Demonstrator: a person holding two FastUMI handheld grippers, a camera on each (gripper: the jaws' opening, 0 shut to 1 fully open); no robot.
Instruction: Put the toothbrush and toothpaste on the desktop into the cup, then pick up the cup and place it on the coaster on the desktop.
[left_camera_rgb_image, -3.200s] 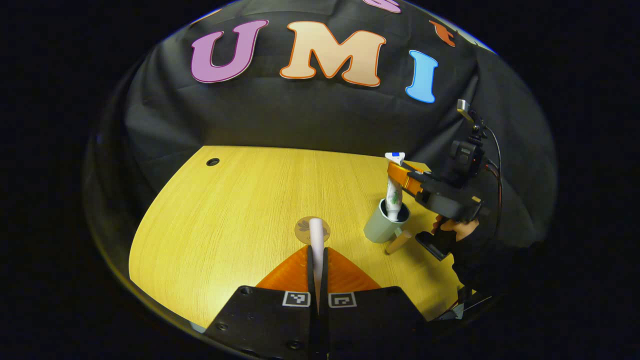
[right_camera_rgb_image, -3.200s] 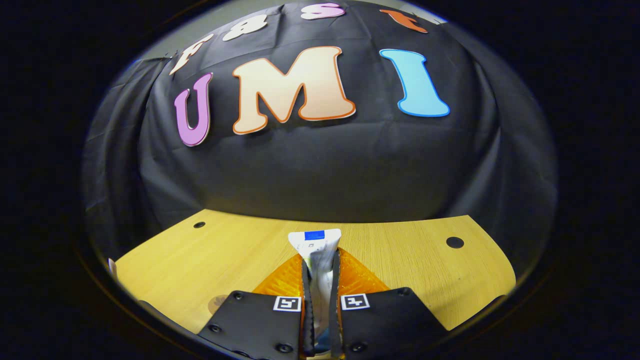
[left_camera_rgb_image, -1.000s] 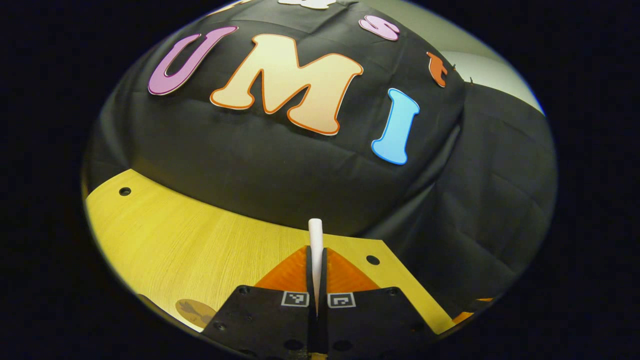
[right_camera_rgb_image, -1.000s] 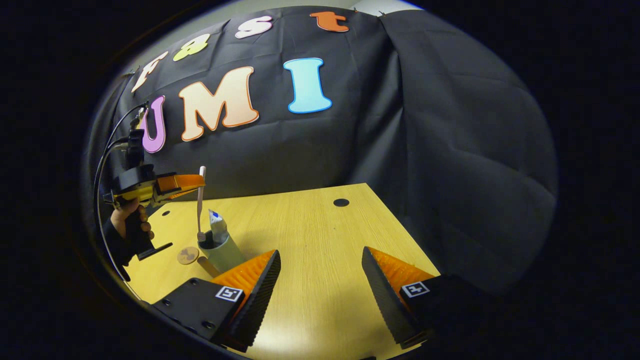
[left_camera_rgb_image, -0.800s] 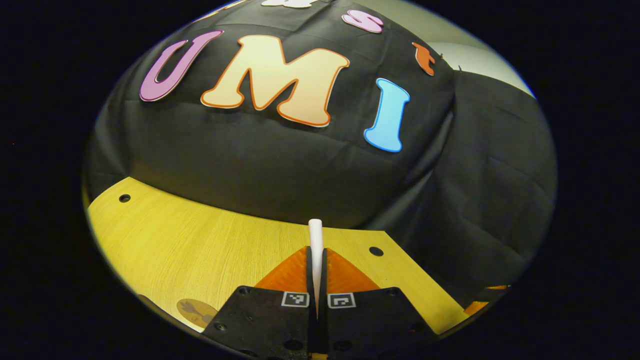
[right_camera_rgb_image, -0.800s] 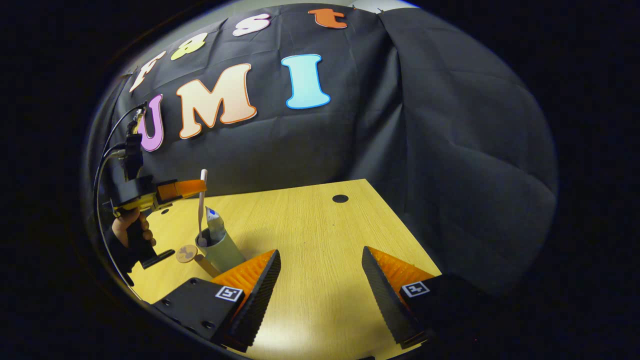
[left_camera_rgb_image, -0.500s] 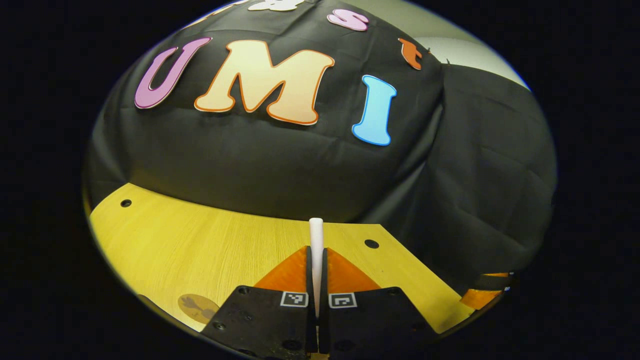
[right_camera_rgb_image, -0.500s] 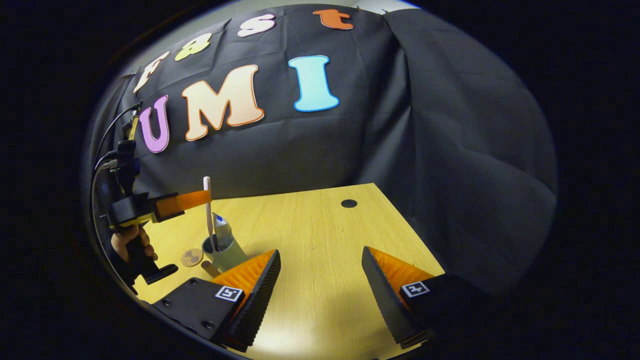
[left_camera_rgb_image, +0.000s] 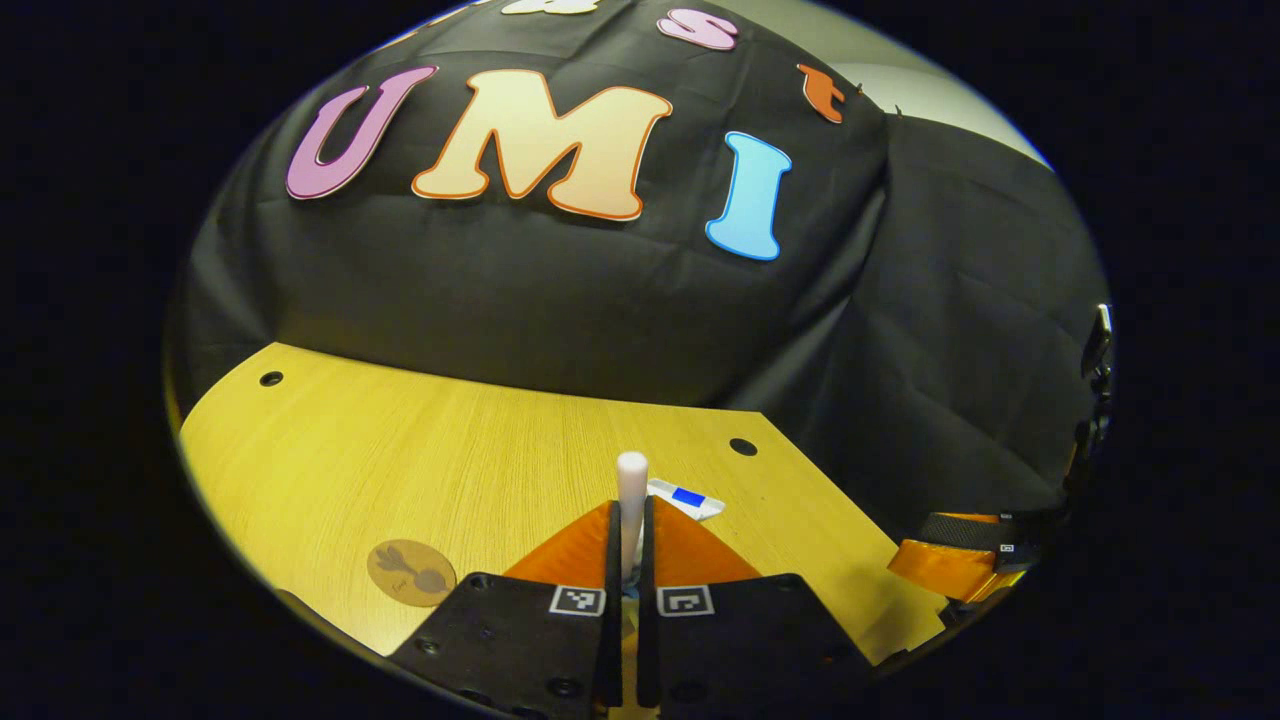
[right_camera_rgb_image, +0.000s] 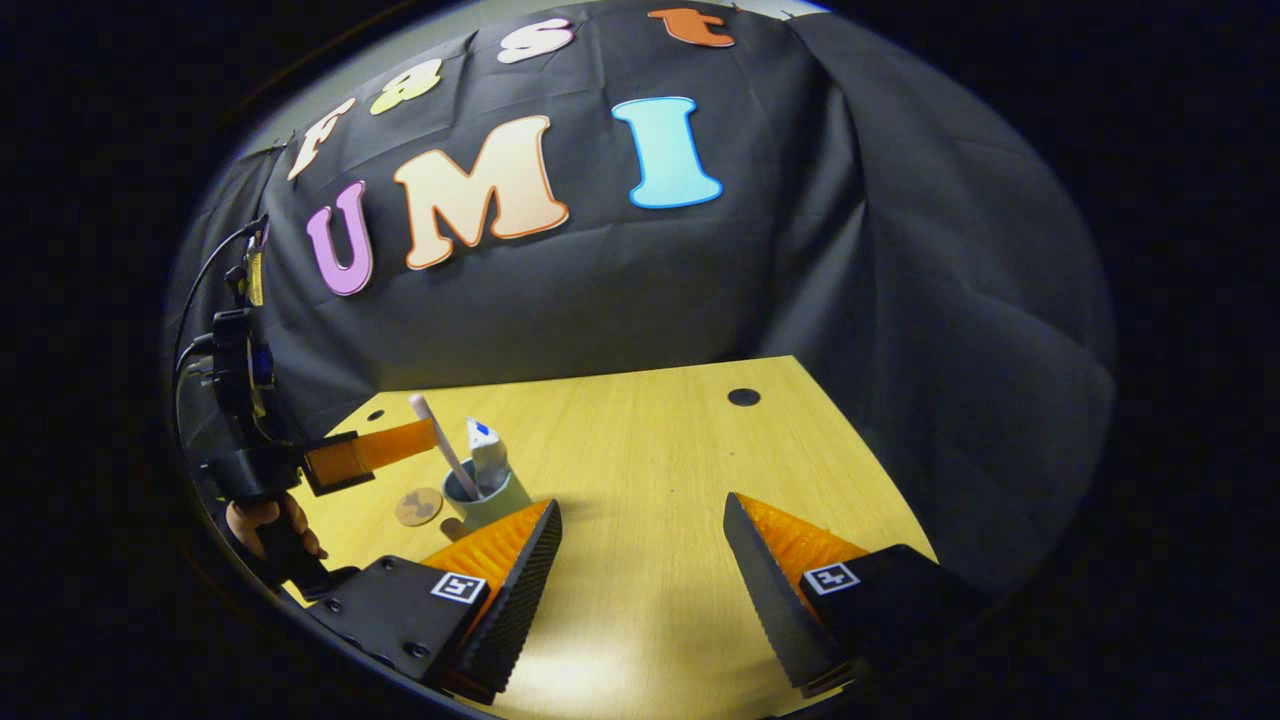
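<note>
Between my left tongs (left_camera_rgb_image: 625, 560), I am clenching the toothbrush (left_camera_rgb_image: 630, 500), its head lowered into the cup (right_camera_rgb_image: 487, 497) beside the toothpaste (right_camera_rgb_image: 488, 450). I should release gently, keeping it inside. My right tongs (right_camera_rgb_image: 640, 570) are hanging released.

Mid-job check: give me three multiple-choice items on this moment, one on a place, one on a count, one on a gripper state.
1. Where does the coaster lie?
A. on the desktop beside the cup
B. under the cup
C. inside the cup

2. How many items stand in the cup?
A. none
B. one
C. two

3. The right gripper is
A. open
B. shut on the cup
C. shut on the toothpaste

Answers:
A, the coaster is bare beside the cup.
C, the toothbrush and toothpaste rise from it.
A, its fingers stand wide apart.
</note>
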